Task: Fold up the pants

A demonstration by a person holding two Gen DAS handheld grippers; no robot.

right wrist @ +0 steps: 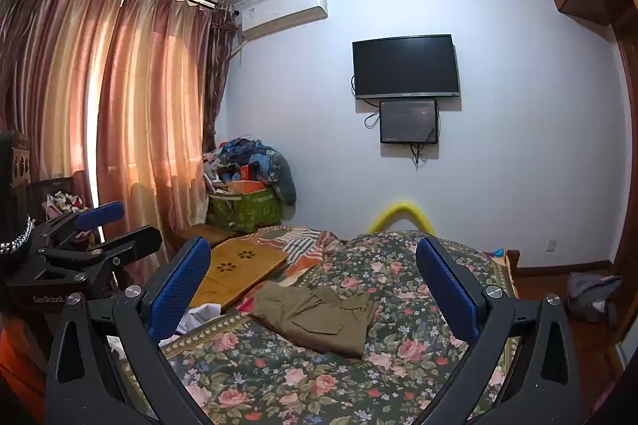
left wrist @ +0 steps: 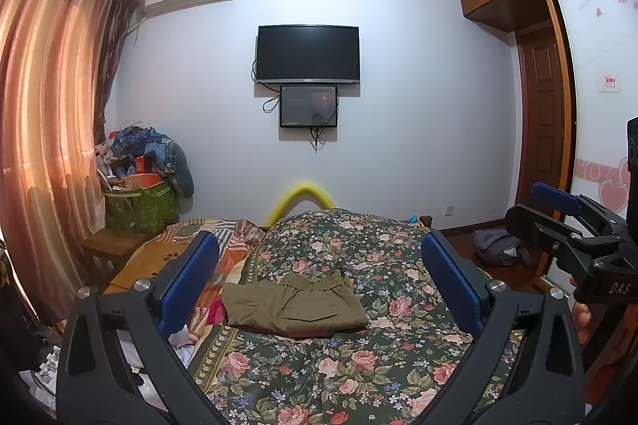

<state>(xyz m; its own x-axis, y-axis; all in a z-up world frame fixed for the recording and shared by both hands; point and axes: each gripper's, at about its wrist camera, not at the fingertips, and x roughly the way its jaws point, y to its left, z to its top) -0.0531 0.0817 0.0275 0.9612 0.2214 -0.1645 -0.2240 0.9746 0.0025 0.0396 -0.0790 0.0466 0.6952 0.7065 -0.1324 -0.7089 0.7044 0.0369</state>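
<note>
One view only: wooden tray (right wrist: 239, 275).

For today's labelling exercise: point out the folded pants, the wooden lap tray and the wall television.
folded pants (left wrist: 297, 305), left wrist view, middle of the top layer.
wooden lap tray (right wrist: 239, 271), right wrist view, its bare top.
wall television (left wrist: 308, 53), left wrist view, screen centre.

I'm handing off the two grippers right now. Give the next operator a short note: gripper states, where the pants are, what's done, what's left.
Left gripper: open, empty, held above the bed, clear of the cloth.
Right gripper: open, empty, also raised, beside the left one.
Pants: olive, lying on the floral bedspread as a compact folded stack, waistband at the far edge, a pocket facing up.
Done: the folding looks finished; neither gripper touches the pants.
Left: probably only a check. The far right corner looks a bit rumpled in the right wrist view; smooth it if wanted.
</note>
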